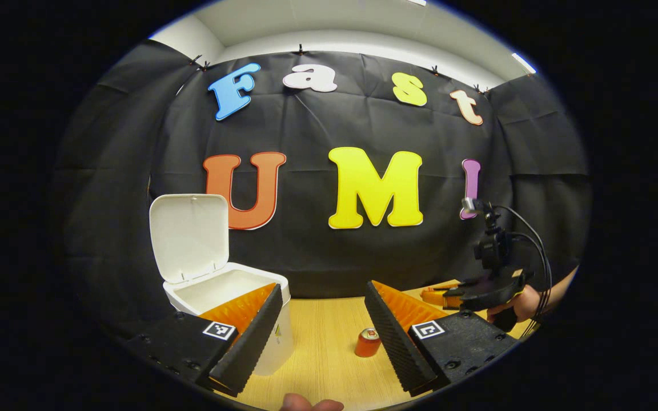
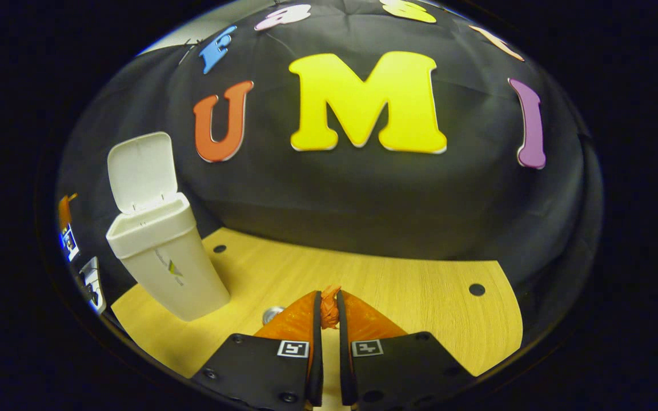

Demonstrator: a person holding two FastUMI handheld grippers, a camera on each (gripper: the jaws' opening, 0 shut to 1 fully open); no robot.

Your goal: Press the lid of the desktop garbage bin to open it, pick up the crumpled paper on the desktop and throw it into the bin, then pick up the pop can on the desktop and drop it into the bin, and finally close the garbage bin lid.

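Fingers of my right gripper (image 2: pixel 329 308) are pinching the crumpled paper (image 2: pixel 329 305) above the desktop (image 2: pixel 420 285). My left gripper (image 1: pixel 323 319) is standing wide apart, gripping nothing, beside the bin (image 1: pixel 215 291), lid (image 1: pixel 189 237) raised; the pop can (image 1: pixel 368 342) is standing between its fingers' line of sight.

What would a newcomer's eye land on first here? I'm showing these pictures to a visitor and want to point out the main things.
First the white bin at the left of the wooden table, its lid standing open. Next the right gripper, low in the right gripper view, shut on a small crumpled orange paper. In the left gripper view, a pop can stands on the table between the open fingers of the left gripper.
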